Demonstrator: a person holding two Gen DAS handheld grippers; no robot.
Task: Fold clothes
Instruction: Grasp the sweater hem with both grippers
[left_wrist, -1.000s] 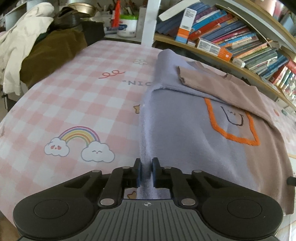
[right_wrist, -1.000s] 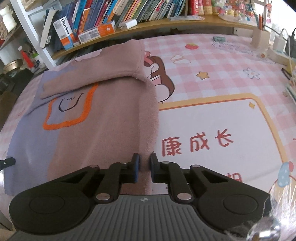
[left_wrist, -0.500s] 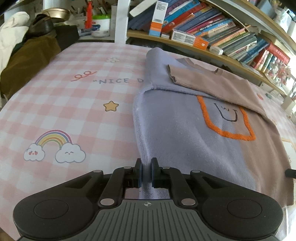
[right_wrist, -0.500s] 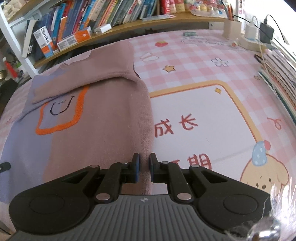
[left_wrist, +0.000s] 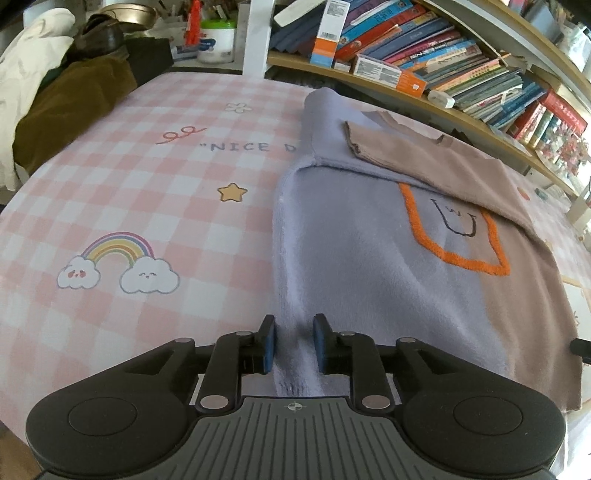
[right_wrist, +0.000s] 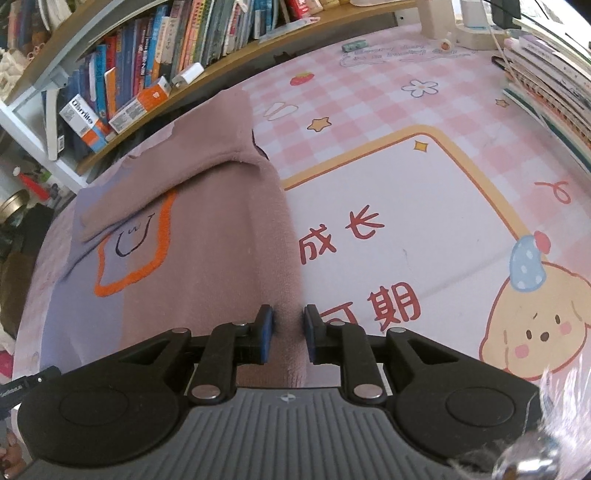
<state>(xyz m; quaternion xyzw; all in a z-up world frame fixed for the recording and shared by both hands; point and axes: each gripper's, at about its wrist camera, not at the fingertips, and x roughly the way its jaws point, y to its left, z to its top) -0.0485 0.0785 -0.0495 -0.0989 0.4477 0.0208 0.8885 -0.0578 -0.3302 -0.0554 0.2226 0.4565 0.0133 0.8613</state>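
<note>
Left wrist: left gripper (left_wrist: 294, 345) now spread over sweater (left_wrist: 369, 258) hem, right gripper (right_wrist: 288, 339) likewise released

Bright, soft daylight; strong fisheye edge distortion

Sweater (left_wrist: 354, 266) (right_wrist: 207, 251) lies flat on the checked mat, half lilac, half brown-pink, with an orange outlined patch (small drawn face inside). Both sleeves folded in across the chest, brown one on top. Side edges straight, hem nearest the cameras, collar toward the bookshelf.
</note>
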